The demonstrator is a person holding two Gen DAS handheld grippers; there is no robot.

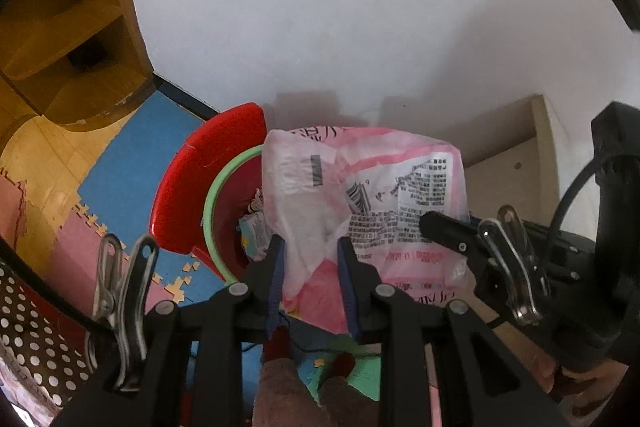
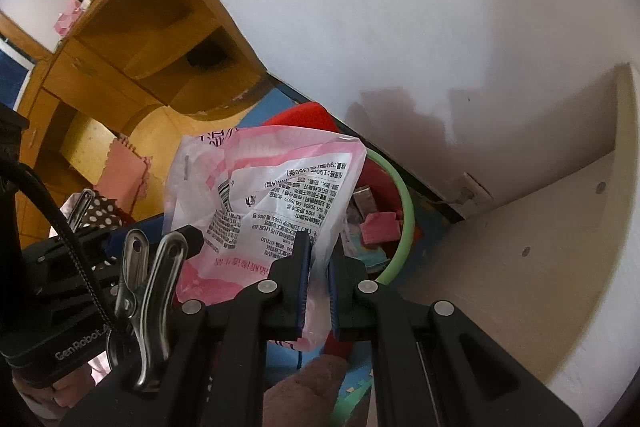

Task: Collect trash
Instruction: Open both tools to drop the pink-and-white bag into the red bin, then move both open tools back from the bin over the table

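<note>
A crumpled pink and white plastic wrapper point(image 1: 360, 195) with black print hangs over a red bin point(image 1: 188, 187) that has a green rim point(image 1: 212, 203). My left gripper point(image 1: 310, 263) is shut on the wrapper's lower left part. My right gripper point(image 2: 318, 267) is shut on the wrapper point(image 2: 272, 195) at its right edge. The right gripper's finger point(image 1: 444, 231) enters the left wrist view from the right. Several pieces of trash point(image 2: 378, 227) lie inside the bin point(image 2: 384, 183). The bin's red lid point(image 1: 224, 143) stands tipped up behind it.
A white wall point(image 1: 360, 7) rises just behind the bin. A wooden desk with shelves point(image 2: 132, 39) stands to the left. A pale board point(image 2: 520, 267) lies to the right. Blue and pink foam mats point(image 1: 132, 163) cover the floor. A dotted cloth point(image 1: 36, 339) is at lower left.
</note>
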